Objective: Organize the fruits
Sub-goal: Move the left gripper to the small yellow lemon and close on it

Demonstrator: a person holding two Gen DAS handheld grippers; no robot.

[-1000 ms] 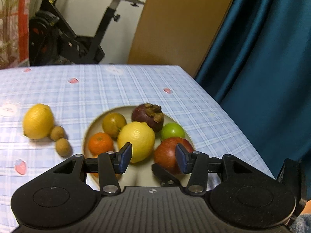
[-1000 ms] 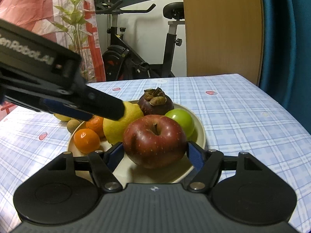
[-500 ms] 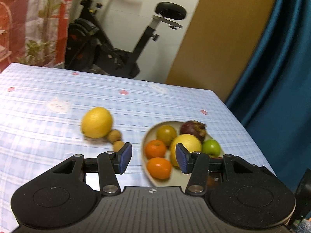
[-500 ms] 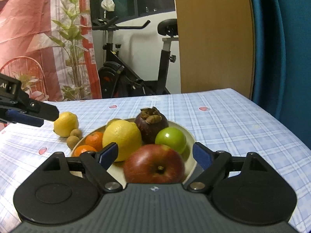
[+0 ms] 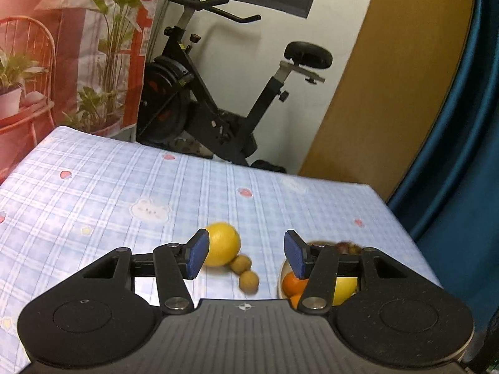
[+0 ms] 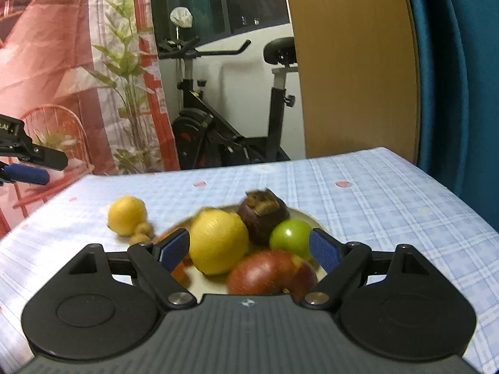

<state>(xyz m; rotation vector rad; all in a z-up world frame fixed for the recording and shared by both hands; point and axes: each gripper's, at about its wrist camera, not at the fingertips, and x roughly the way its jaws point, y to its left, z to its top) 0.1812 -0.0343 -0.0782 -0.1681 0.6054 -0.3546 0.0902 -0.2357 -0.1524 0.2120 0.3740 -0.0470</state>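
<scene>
RIGHT: right gripper (image 6: 249, 246) wide and empty, backed off red apple (image 6: 271, 272) now released on plate (image 6: 308, 218) | LEFT: left gripper (image 5: 243, 255) swung off plate, jaws opening, nothing between, aimed at loose lemon (image 5: 222, 248) and two small brown fruits (image 5: 244, 271) on cloth | VIEWS: mangosteen (image 6: 262, 218), green fruit (image 6: 291, 238) clear only from right

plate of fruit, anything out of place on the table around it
Yes. One lemon and two small brown fruits sit on the tablecloth left of the plate, touching each other, while the other fruit is piled on the plate. Nothing looks spilled or damaged.
</scene>
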